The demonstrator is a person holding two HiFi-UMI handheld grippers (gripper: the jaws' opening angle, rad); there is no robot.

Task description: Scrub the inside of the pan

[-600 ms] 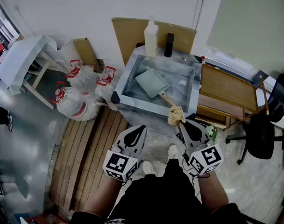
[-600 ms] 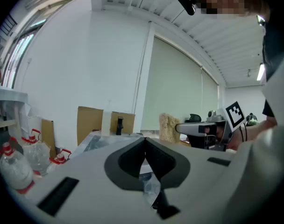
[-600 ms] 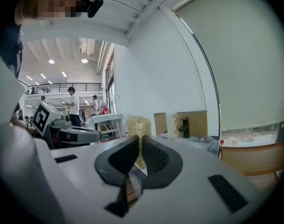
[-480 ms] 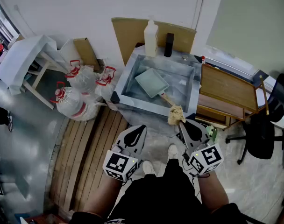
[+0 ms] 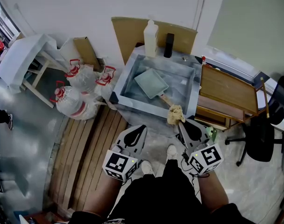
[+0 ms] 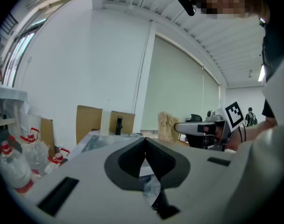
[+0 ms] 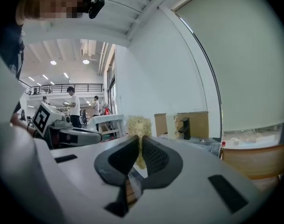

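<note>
A grey-green square pan [image 5: 151, 82] with a wooden handle lies tilted inside the metal sink basin [image 5: 128, 76], ahead of both grippers. My right gripper [image 5: 183, 125] is shut on a brush whose tan fibrous head [image 5: 175, 114] sticks out past the jaws, just short of the basin's near rim. In the right gripper view the brush head [image 7: 138, 125] rises beyond the tips of the right gripper [image 7: 139, 139]. My left gripper [image 5: 138, 129] hangs beside it, shut and holding nothing. In its own view the jaws of the left gripper [image 6: 145, 141] meet at the tip.
A white bottle [image 5: 151, 38] and a black tap [image 5: 169, 45] stand at the basin's back edge against cardboard [image 5: 128, 31]. Water jugs [image 5: 74, 99] lie on the floor to the left. A wooden table [image 5: 226, 90] and an office chair [image 5: 261, 134] are to the right. Wooden slats [image 5: 86, 148] run underfoot.
</note>
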